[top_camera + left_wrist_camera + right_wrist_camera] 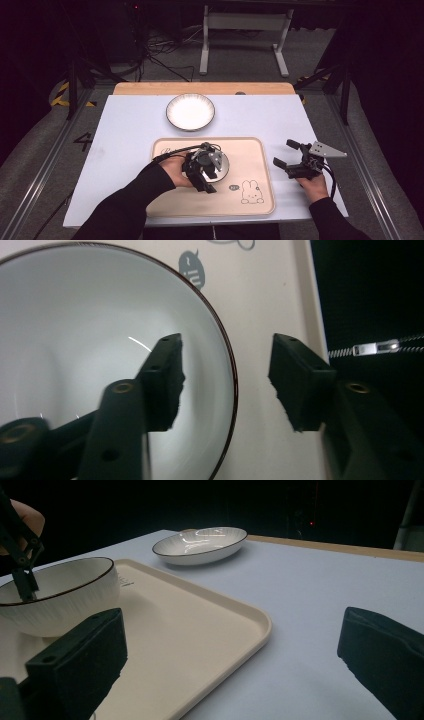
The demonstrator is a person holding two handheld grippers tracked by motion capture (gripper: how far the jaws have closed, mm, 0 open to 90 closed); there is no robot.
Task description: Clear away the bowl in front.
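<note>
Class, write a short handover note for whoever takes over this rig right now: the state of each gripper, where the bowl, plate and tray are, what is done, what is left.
Left gripper: open, jaws astride the rim of the bowl, one inside, one outside, not yet closed.
Right gripper: open, holding nothing, over the white table right of the tray.
The bowl sits on the tray; the plate lies beyond it on the table.
Done: rim lined up.
Left: probably close on the rim and lift the bowl.

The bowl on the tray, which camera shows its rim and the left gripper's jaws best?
The left gripper view: the bowl is close, one open jaw inside, one outside the dark rim. The right gripper view shows the bowl side-on on the tray. In the high view, the left gripper covers most of it.
</note>
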